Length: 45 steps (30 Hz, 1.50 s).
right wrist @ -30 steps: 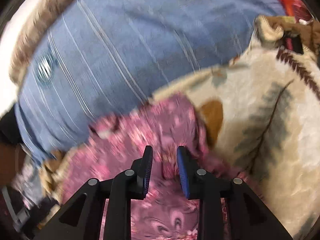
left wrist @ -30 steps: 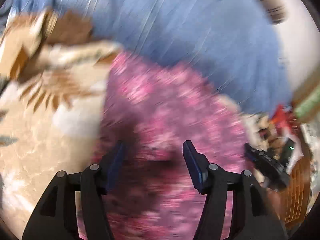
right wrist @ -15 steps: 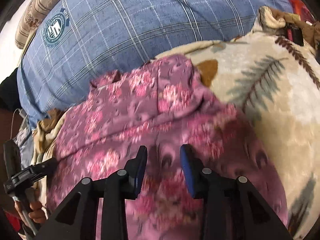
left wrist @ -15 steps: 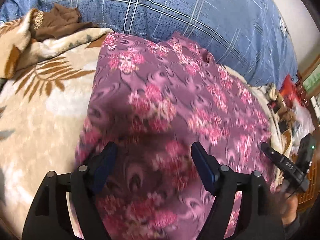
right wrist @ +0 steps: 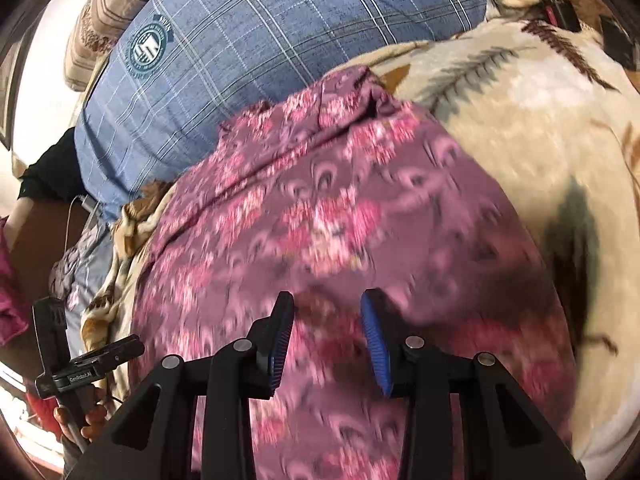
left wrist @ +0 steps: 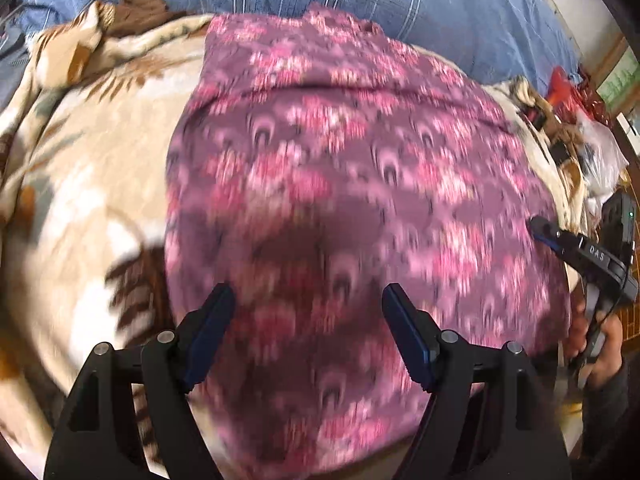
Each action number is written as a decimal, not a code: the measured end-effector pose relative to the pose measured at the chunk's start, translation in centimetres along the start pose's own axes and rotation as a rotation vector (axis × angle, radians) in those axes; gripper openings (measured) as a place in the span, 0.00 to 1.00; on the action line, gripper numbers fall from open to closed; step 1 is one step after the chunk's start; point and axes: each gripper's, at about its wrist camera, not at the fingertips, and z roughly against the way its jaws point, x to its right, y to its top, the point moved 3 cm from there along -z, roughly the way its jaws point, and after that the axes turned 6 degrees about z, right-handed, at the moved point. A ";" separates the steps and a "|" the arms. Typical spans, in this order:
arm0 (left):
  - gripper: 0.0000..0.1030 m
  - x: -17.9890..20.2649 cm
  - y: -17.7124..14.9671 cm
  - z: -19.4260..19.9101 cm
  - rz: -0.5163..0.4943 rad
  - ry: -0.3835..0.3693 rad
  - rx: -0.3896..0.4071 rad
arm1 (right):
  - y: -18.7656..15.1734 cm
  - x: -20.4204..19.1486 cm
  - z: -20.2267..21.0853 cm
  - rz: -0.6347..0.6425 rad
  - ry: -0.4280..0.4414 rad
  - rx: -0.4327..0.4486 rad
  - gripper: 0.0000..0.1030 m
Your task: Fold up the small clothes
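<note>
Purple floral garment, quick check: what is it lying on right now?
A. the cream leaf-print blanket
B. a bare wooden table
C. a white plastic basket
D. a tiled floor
A. The purple floral garment is spread over the cream leaf-print blanket, which shows on both sides of it, with the blue plaid bedding behind; both grippers, left gripper and right gripper, are above it with jaws open.

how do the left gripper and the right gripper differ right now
The left gripper has its fingers spread wide; the right gripper holds its fingers closer together, though still apart. Neither is holding anything. Both hang over the purple floral garment, which lies spread on the beige leaf-print blanket.
</note>
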 end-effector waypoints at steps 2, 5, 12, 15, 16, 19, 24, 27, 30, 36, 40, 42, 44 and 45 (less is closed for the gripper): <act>0.74 -0.7 -1.7 0.4 0.020 -0.030 -0.030 | -0.9 0.2 0.4 0.001 0.004 -0.022 0.38; 0.74 -1.8 -3.5 1.8 0.030 -0.064 -0.033 | -2.5 0.4 1.3 0.007 0.012 -0.037 0.38; 0.74 -5.0 -6.3 4.8 0.053 -0.052 -0.043 | -3.9 3.1 5.6 -0.039 -0.082 -0.001 0.41; 0.74 -5.8 -7.7 4.2 0.079 -0.080 -0.100 | -4.1 5.2 7.5 -0.061 -0.157 0.018 0.45; 0.74 -5.7 -8.1 3.9 0.081 -0.089 -0.112 | -4.4 6.0 8.1 -0.064 -0.187 0.016 0.45; 0.74 -4.6 -9.4 3.2 0.052 -0.105 -0.138 | -5.1 7.4 9.0 -0.067 -0.243 -0.003 0.45; 0.74 -2.4 -11.2 1.2 -0.003 -0.151 -0.226 | -6.7 8.3 8.7 -0.084 -0.178 -0.080 0.52; 0.74 -2.3 -11.9 -0.3 -0.021 -0.119 -0.272 | -8.0 7.7 7.3 -0.041 -0.113 -0.169 0.53; 0.74 -2.8 -12.3 -0.9 0.017 -0.141 -0.289 | -8.6 6.6 6.7 0.018 -0.086 -0.204 0.53; 0.15 -3.9 -12.3 -0.8 0.028 -0.145 -0.258 | -8.8 3.9 5.9 0.224 -0.083 -0.277 0.24; 0.04 -4.1 -12.5 -0.1 0.028 -0.211 -0.258 | -8.8 2.2 5.7 0.312 -0.060 -0.285 0.13; 0.03 -3.7 -12.3 1.3 0.004 -0.260 -0.229 | -8.5 1.4 6.4 0.303 -0.005 -0.260 0.13; 0.03 -3.0 -11.9 3.0 -0.028 -0.317 -0.187 | -7.7 0.7 7.3 0.276 0.064 -0.209 0.13; 0.04 -2.8 -11.6 3.8 -0.040 -0.338 -0.167 | -7.2 0.6 7.7 0.256 0.094 -0.183 0.13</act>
